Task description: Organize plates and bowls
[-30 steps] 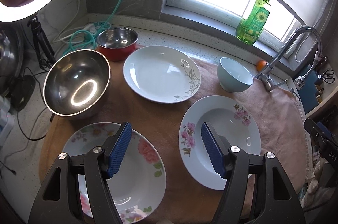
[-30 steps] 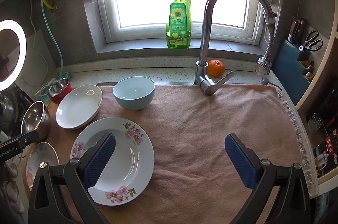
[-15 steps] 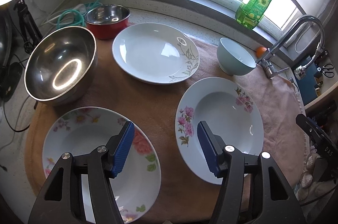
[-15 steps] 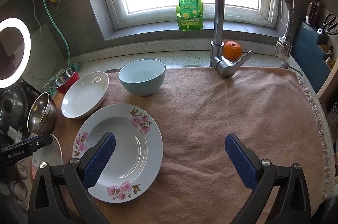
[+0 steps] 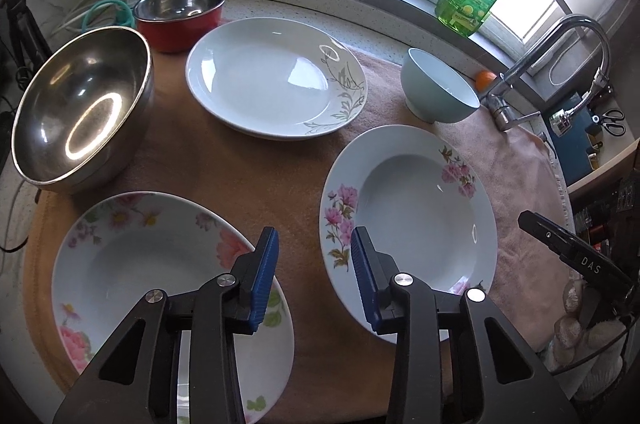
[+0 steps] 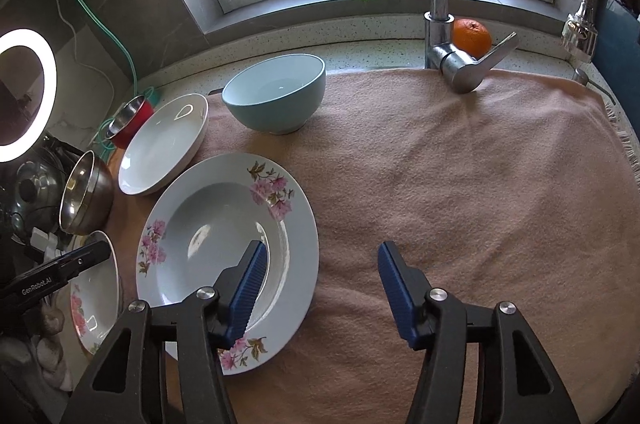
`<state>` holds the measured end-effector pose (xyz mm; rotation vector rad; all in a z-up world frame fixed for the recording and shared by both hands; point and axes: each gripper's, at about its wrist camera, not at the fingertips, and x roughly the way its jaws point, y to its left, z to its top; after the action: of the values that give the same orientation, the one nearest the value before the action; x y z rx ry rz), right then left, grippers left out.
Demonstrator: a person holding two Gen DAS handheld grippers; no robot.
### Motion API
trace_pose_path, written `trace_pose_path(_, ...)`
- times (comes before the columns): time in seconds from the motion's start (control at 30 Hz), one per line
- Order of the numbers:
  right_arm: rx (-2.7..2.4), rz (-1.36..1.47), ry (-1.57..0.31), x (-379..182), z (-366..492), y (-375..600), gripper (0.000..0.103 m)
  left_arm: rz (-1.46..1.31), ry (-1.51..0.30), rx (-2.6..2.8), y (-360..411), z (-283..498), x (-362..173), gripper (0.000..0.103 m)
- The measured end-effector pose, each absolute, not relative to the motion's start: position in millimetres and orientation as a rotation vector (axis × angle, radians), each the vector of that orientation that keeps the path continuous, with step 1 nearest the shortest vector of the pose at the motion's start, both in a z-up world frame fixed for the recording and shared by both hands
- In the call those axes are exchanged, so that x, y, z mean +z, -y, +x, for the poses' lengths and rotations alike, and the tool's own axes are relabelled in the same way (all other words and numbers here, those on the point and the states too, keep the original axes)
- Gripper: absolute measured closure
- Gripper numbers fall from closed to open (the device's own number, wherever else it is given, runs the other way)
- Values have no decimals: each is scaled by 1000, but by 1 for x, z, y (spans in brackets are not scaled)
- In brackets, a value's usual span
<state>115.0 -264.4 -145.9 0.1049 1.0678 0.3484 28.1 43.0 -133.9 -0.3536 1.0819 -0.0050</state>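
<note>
- Plainly, both tools hung empty over the pink towel: the left gripper stood with its jaws partly apart above the gap between two flowered plates, and the right gripper stood partly apart with the near right rim of one plate between its pads. Both sets of jaws had just been closing; no pad pressed on anything.
- The task's things lay spread on the towel: the pink-flower plate, the rose plate left of it, the white plate behind, the blue bowl, the large steel bowl and the small red bowl.
- The right tool's left pad hovered over the plate's well and the other over bare towel; if it closed before dropping around the rim, it would likely grab nothing or nudge the plate sideways.
- A shallow bite on a thin glazed rim would probably let the plate tip and slip once lifted.
- The left tool, centred over cloth, could pinch the towel and drag every dish with it.
- The two flowered plates lay near each other, so a careless slide could knock their rims together.
</note>
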Motion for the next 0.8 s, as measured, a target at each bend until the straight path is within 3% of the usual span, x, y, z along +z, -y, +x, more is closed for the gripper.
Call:
trace_pose_path(0.4,391,176,-1154,-167,125,264,63,-358,-1121,-50,-39,44,-143,71)
trace_pose_path(0.8,399,189,-1198,-179,133,261,66,-388,-1156,-61,-42,53,-155,71)
